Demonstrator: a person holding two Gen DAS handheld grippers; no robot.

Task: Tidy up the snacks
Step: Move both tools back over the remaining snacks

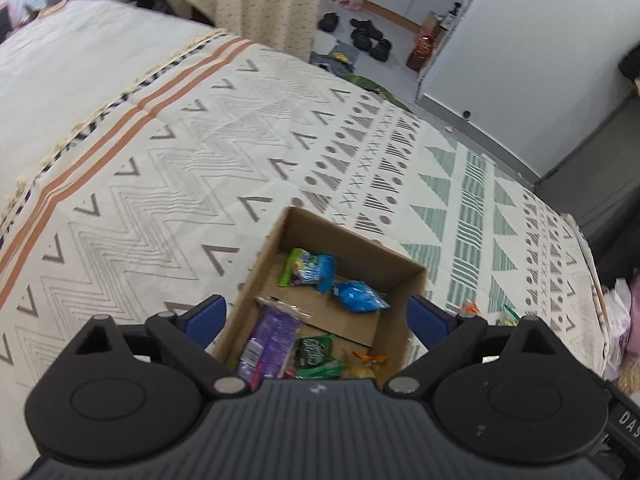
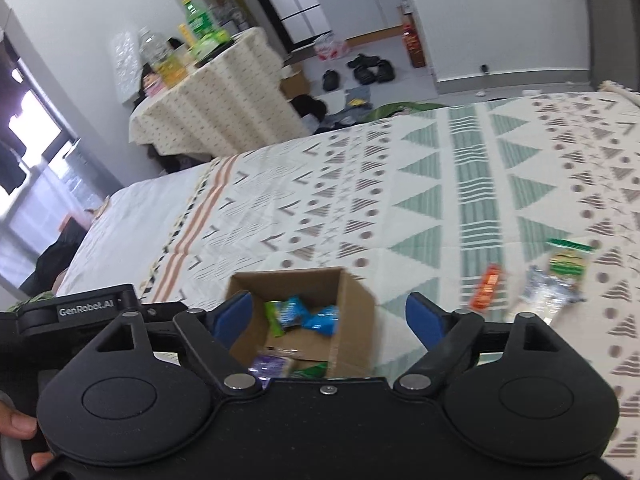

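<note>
On the left gripper, white lettering reads "GenRobot.AI".

The left tool hangs tilted steeply down over the cardboard box, its blue fingers spread wide with nothing between them. The right tool leans down at the same box, likewise wide apart and empty. Fingertips of a hand grip the left tool's handle.
</note>
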